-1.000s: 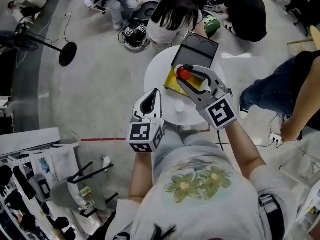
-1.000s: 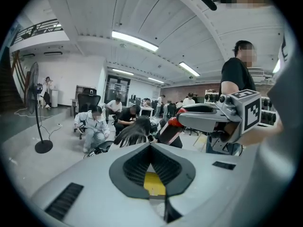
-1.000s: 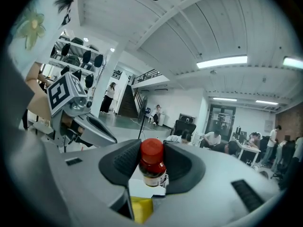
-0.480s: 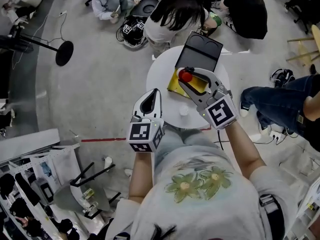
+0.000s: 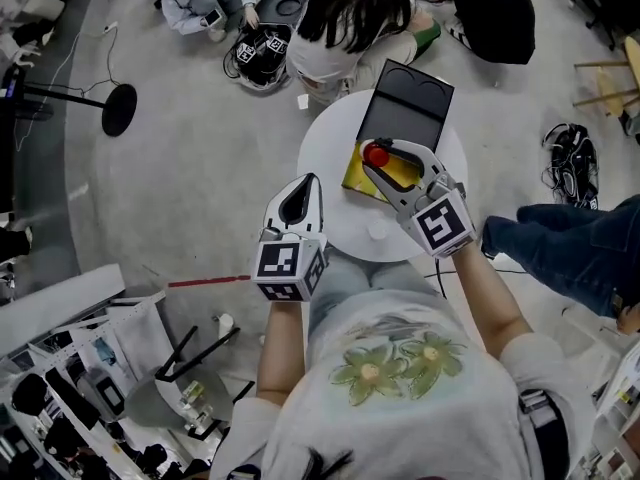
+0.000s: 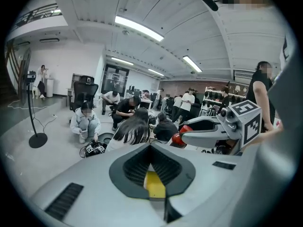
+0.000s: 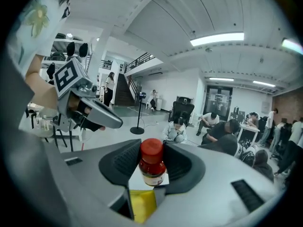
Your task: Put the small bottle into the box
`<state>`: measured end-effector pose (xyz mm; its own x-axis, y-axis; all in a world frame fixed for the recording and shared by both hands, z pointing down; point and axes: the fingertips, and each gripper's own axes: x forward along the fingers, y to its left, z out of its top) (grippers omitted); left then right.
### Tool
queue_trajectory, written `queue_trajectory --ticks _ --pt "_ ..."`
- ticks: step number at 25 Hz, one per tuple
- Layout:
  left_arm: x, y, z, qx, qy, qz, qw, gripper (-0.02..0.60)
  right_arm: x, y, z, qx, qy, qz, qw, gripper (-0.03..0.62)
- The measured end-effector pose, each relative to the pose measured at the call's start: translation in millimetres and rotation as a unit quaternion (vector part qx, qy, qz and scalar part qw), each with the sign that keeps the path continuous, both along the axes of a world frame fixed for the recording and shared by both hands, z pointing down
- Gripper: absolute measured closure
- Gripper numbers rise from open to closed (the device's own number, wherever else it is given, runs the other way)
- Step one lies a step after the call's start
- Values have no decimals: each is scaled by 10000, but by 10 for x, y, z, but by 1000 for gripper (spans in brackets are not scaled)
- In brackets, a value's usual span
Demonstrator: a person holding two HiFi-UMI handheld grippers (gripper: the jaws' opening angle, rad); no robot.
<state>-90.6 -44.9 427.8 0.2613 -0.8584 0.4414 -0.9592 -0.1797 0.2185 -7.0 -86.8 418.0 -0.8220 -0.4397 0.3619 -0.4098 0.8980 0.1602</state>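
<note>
The left gripper (image 5: 306, 194) hangs at the counter's (image 5: 328, 206) left edge, above it. Its jaws are clenched together with nothing between them. The counter is round and white. A small white object (image 5: 378, 231) sits near its front edge; what it is cannot be made out. Toward the far side of the counter lies the box (image 5: 405, 105), open, its black lid tilted back and its yellow inside facing up. The right gripper (image 5: 384, 160) reaches over that yellow inside, jaws grasping the bottle (image 7: 152, 163) by its sides. The bottle stands upright between the pads, with a red cap, dark red contents and a pale label. Beyond the counter a person (image 5: 345, 28) crouches on the floor.
</note>
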Motion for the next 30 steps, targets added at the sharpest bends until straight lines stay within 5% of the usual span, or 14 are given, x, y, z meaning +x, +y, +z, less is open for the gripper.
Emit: queue_trajectory --ticks 30 --pt "-234 -579 453 -538 190 368 9977 580 -78 -311 953 -1021 555 434 9923 442"
